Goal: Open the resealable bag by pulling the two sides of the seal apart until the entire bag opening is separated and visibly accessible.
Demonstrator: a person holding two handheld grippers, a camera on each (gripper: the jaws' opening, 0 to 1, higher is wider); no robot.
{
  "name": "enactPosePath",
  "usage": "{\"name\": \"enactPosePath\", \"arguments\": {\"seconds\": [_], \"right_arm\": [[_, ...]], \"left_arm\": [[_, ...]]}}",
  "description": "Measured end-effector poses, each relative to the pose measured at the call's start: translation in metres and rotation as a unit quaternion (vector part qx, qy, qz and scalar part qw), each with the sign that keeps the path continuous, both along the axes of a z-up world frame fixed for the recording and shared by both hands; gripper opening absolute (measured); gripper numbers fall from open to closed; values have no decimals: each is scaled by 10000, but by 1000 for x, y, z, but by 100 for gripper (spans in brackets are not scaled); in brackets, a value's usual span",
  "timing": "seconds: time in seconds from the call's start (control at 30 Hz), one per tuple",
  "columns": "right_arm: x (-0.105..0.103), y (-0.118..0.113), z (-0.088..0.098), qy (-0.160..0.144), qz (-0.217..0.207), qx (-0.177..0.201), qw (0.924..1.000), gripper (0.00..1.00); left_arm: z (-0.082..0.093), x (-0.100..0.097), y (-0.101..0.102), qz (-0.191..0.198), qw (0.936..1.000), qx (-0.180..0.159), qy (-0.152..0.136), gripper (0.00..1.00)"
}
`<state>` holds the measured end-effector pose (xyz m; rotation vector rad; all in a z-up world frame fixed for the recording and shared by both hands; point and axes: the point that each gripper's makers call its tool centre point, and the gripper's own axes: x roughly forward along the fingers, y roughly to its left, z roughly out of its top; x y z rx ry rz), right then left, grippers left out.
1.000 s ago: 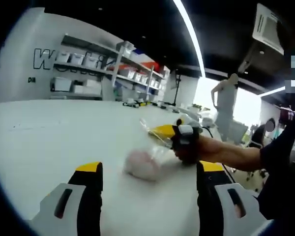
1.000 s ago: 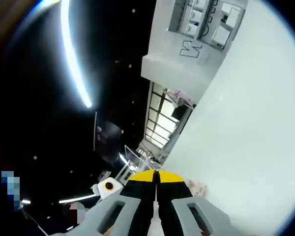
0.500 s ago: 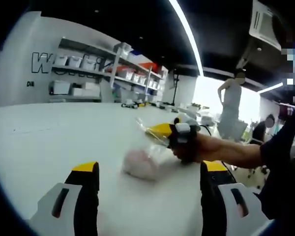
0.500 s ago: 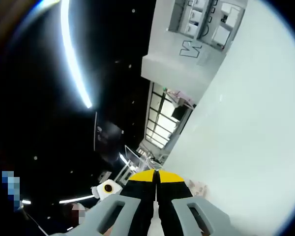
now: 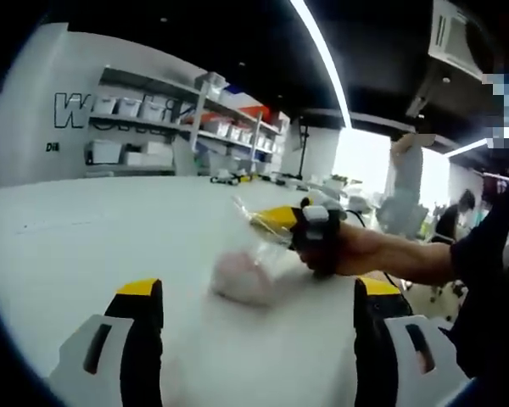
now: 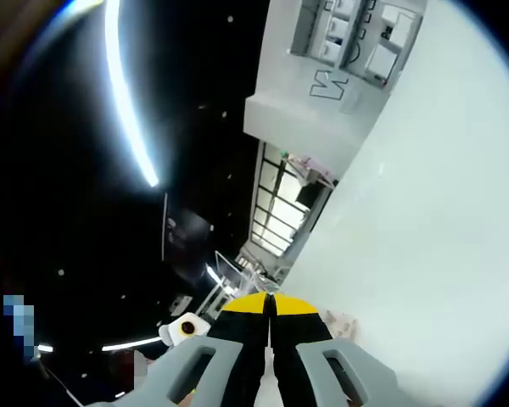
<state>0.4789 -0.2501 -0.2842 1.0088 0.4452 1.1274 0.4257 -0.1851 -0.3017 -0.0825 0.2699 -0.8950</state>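
In the left gripper view, the left hand-held gripper (image 5: 254, 292) is hovering over the white bench (image 5: 93, 229) with its two yellow-tipped jaws spread wide apart, nothing between them. Ahead of it, the resealable bag (image 5: 248, 270) is resting on the bench, a clear pouch with something pale pink bunched at its lower end. Its upper edge is rising off the surface toward the right hand-held gripper (image 5: 270, 219), which is coming in from the right with a person's hand (image 5: 335, 251) wrapped around it. That gripper's yellow tips are pinching the bag's top edge, the clear film poking out just past them.

Over in the right gripper view, the right hand-held gripper (image 6: 269, 307) is showing its jaws pressed tight together, only a thin dark seam between the yellow tips, and a sliver of pale film is sitting low between them. The view is rolled, so the bench (image 6: 424, 212) is running up the right side.

Behind the bench, shelving (image 5: 165, 119) with white boxes is lining the wall, and a ceiling light strip (image 5: 322, 59) is glowing overhead.
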Motion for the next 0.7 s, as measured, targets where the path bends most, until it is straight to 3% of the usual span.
{"name": "enactPosePath", "arguments": {"seconds": [0.7], "right_arm": [[2, -1, -1, 15, 4, -5, 10000, 0]], "left_arm": [[0, 0, 9, 121, 9992, 152, -363, 100]]}}
